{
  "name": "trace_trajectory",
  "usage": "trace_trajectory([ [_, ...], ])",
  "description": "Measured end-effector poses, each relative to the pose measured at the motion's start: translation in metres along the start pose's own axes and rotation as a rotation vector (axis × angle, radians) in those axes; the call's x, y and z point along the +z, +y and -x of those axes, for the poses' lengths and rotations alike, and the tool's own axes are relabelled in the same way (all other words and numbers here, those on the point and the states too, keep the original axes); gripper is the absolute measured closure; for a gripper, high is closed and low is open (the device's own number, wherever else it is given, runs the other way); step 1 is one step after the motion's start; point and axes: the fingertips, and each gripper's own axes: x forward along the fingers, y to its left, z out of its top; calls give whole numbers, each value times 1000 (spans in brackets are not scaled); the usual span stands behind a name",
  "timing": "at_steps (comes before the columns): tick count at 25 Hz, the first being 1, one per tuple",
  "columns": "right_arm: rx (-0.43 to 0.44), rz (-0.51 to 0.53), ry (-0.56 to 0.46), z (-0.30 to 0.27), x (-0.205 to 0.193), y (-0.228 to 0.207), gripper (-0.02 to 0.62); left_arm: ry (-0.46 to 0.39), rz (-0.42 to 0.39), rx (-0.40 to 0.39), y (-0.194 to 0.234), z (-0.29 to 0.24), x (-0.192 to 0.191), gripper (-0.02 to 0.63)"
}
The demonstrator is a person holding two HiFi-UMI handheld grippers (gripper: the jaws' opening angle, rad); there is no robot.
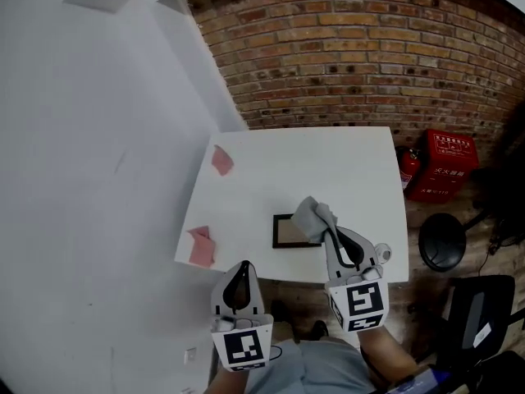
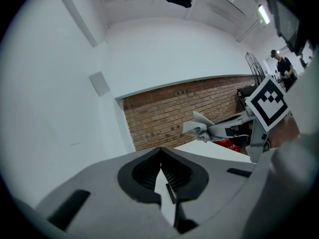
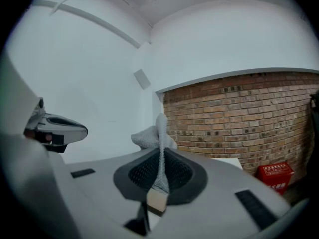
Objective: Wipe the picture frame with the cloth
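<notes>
A small dark picture frame (image 1: pixel 289 231) lies flat near the front edge of the white table (image 1: pixel 328 162). My right gripper (image 1: pixel 330 231) hangs over the frame's right end, shut on a grey cloth (image 1: pixel 314 215) that bunches up above the frame. In the right gripper view the cloth (image 3: pixel 159 133) rises as a strip pinched between the jaws. My left gripper (image 1: pixel 239 272) is held low in front of the table's front edge, left of the frame, shut with nothing in it. The left gripper view shows the cloth (image 2: pixel 198 127) hanging off the right gripper (image 2: pixel 227 128).
Two pink cloths lie on the table's left side, one far (image 1: pixel 221 161), one at the front corner (image 1: pixel 201 245). A red fire-extinguisher box (image 1: pixel 447 166), a black stool (image 1: pixel 441 241) and a dark chair (image 1: pixel 482 310) stand to the right. A brick wall (image 1: pixel 369 56) is behind.
</notes>
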Motion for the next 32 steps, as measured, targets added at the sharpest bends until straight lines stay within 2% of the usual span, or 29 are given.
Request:
trace_trajectory([
  [5, -9, -23, 9, -13, -2, -10, 571, 24, 21, -15, 0, -23, 6, 597],
  [13, -68, -33, 70, -33, -24, -27, 571, 43, 31, -89, -4, -64, -13, 597],
  [23, -63, -12, 173, -104, -54, 7, 571, 77, 83, -150, 37, -116, -54, 597],
  [32, -8, -4, 303, -167, -96, 44, 571, 170, 127, -187, 63, -150, -106, 597],
])
